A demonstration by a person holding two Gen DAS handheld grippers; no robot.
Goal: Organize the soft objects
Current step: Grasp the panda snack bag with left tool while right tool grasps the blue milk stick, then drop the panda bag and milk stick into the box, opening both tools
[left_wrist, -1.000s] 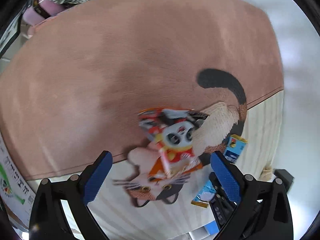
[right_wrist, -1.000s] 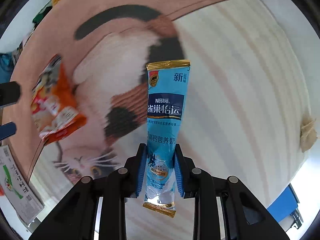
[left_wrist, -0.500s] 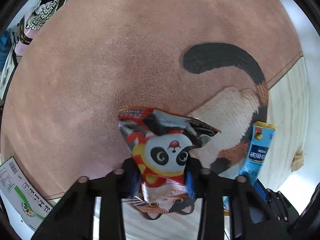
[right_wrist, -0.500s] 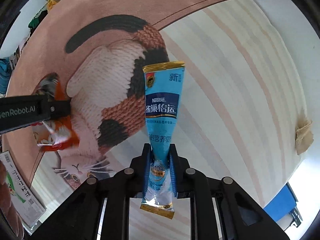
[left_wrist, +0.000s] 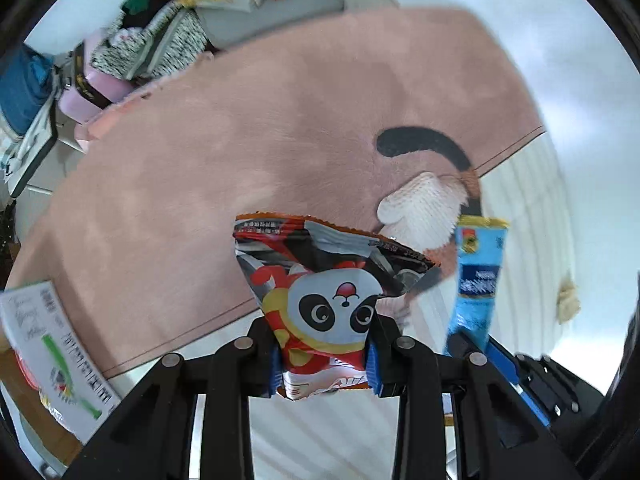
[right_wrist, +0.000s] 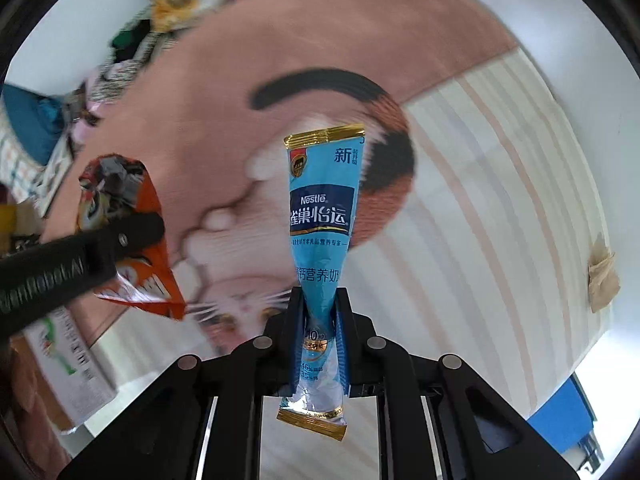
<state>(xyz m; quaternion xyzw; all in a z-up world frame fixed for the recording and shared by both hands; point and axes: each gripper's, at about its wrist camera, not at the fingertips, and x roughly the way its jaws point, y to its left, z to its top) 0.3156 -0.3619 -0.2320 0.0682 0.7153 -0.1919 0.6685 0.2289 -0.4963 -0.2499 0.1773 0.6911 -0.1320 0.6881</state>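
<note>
My left gripper [left_wrist: 324,360] is shut on a red and orange snack bag with a panda face [left_wrist: 328,292], held above the rug. The same bag [right_wrist: 120,216] shows at the left of the right wrist view, with the left gripper's arm across it. My right gripper [right_wrist: 320,336] is shut on a blue Nestle milk powder sachet [right_wrist: 324,216], held upright above the rug. That sachet [left_wrist: 478,276] also shows to the right of the panda bag in the left wrist view.
A pink rug with a cat picture [left_wrist: 240,152] and a striped cream part [right_wrist: 500,200] lies below. A cardboard box with a printed label [left_wrist: 52,356] is at the lower left. Clothes and bags [left_wrist: 132,56] are piled beyond the rug. A tan scrap [right_wrist: 602,276] lies at the right.
My left gripper closed on the panda bag and lifted it off the rug. Both grippers have risen and tilted up, so the pile beyond the rug is now in view.
</note>
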